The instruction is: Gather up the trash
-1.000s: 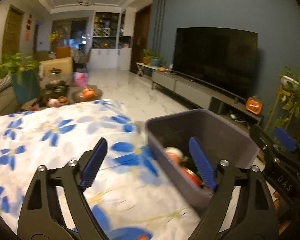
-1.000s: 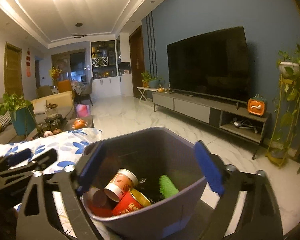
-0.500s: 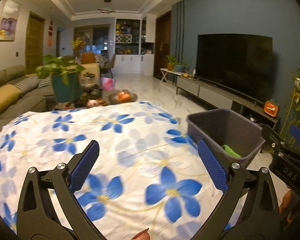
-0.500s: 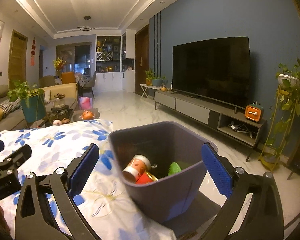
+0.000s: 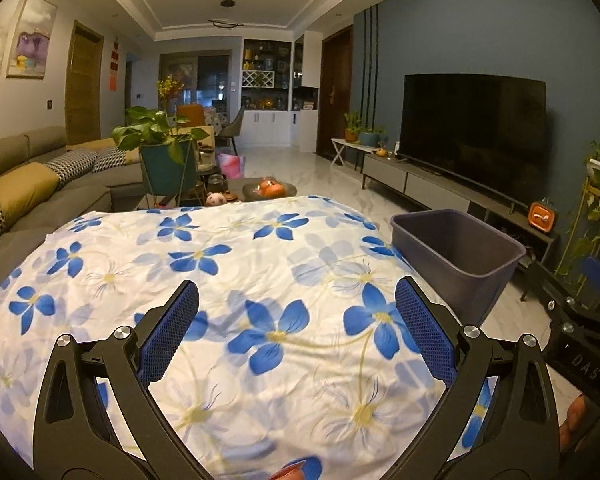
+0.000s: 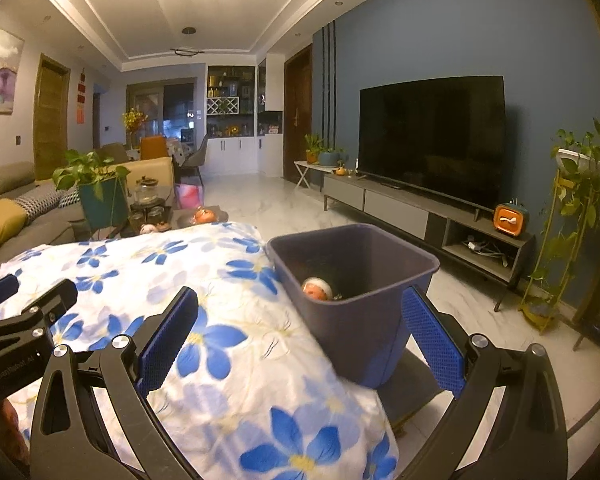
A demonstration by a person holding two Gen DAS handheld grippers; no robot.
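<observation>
Where the right gripper (image 5: 572, 300) shows, "DAS" is legible.

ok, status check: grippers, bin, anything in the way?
Left gripper open, empty, over the floral cloth. Right gripper open, empty. Trash bin at the cloth's right edge, paper cup inside. No obstruction seen.
</observation>
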